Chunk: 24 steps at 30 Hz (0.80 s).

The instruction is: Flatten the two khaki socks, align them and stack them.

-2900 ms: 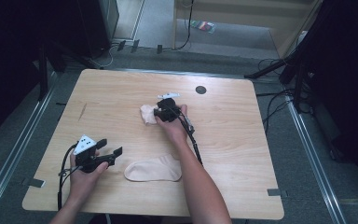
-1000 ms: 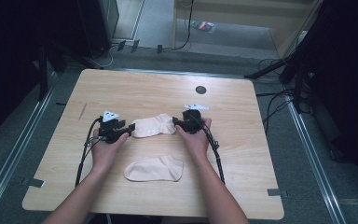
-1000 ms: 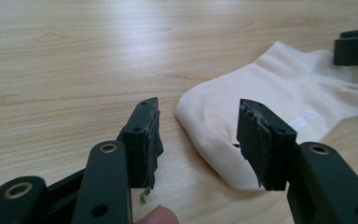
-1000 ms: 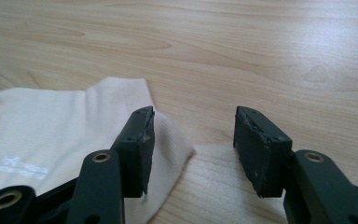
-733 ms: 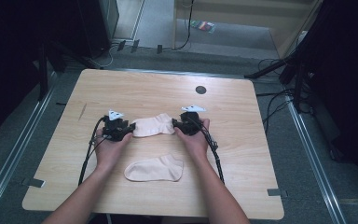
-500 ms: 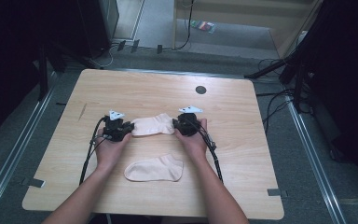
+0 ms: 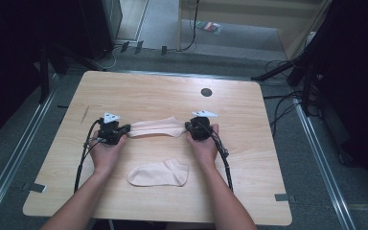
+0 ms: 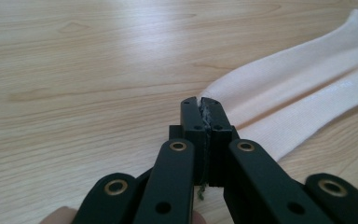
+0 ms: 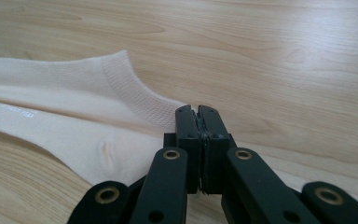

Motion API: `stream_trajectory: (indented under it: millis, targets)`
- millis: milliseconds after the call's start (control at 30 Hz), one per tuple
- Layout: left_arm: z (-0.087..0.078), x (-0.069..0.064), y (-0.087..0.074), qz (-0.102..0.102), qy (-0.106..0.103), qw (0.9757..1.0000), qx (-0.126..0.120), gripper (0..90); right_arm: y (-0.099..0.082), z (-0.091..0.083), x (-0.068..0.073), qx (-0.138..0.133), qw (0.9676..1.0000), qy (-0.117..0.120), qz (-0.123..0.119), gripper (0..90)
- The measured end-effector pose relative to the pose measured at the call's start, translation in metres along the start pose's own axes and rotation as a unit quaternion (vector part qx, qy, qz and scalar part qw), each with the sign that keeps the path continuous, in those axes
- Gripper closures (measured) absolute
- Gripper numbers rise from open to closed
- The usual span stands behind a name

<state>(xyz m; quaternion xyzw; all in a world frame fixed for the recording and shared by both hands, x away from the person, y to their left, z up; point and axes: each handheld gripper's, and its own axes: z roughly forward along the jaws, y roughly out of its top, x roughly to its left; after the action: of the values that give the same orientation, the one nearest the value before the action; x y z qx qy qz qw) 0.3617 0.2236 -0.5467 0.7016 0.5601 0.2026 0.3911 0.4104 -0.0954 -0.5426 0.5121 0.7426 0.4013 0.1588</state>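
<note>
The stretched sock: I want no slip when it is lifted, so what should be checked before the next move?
1. Left hand-held gripper clamped on the stretched sock end: ok, fabric pinched between the jaws.
2. Right hand-held gripper clamped on the other end: ok.
3. Sock spread flat between both grips: ok, it lies on the table.
4. Second sock apart from the held one: ok, it lies nearer the person.
5. Depth of each grip: cannot tell.
</note>
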Motion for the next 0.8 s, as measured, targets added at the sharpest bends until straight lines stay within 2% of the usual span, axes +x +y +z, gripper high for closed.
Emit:
stream_trajectory:
  millis: [167, 400, 467, 600, 800]
  targets:
    - [-0.002, 0.001, 0.0, -0.004, -0.004, 1.0, -0.006, 90.0, 0.003, -0.008, 0.001, -0.007, 0.9999, -0.004, 0.01, 89.4]
    - [-0.014, -0.002, 0.005, -0.002, -0.01, 0.9997, -0.023, 90.0, 0.006, -0.017, 0.002, -0.019, 0.9998, 0.001, 0.005, 89.3]
    - [-0.018, -0.003, 0.006, 0.001, -0.015, 0.9995, -0.027, 90.0, 0.008, -0.023, 0.004, -0.026, 0.9997, 0.003, 0.004, 89.3]
    - [-0.03, -0.01, 0.009, 0.021, -0.021, 0.9988, -0.04, 90.0, 0.012, -0.038, 0.006, -0.035, 0.9993, 0.012, 0.0, 89.3]
    - [-0.044, -0.015, 0.01, 0.032, -0.031, 0.9978, -0.048, 90.0, 0.013, -0.055, 0.009, -0.043, 0.9989, 0.021, 0.0, 89.3]
